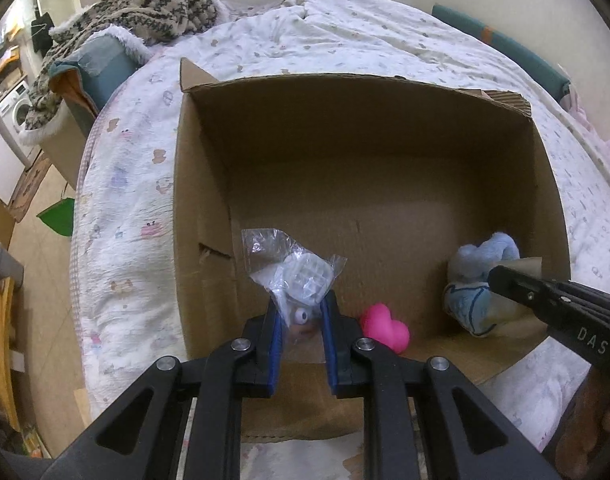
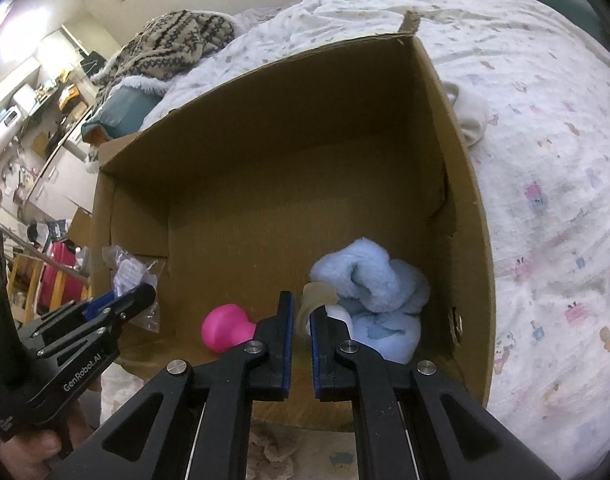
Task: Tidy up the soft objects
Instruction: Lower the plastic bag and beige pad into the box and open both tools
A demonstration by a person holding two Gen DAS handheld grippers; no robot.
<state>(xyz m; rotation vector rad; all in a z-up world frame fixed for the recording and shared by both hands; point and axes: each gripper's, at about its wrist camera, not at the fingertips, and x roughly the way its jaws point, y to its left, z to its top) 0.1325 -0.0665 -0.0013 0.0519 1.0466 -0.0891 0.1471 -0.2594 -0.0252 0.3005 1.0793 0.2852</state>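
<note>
While its blue-padded jaws pinch a clear plastic bag (image 1: 295,280) holding a small white toy, the left gripper (image 1: 299,312) hangs over the near left corner of an open cardboard box (image 1: 209,184). The bag sticks up above the fingertips, its crinkled top leaning toward the box's left wall. The right gripper (image 2: 301,312) sits over the near right part of the same box, jaws narrowed to a small gap around a pale yellowish-white piece of a light blue plush toy (image 2: 379,292); whether the pads truly clamp it or only touch it, I cannot tell. That plush lies bunched on the box floor against the right wall. Between the two grippers, a pink heart-shaped soft toy (image 1: 387,328) rests on the box floor near the front wall, apart from both the bag and the plush. Farther in, the box floor is bare brown cardboard. Beyond the box spreads a white quilt (image 1: 345,32) with small cartoon prints, on which the box stands. At the far left of the bed lies a patterned knit blanket (image 1: 153,4).
</note>
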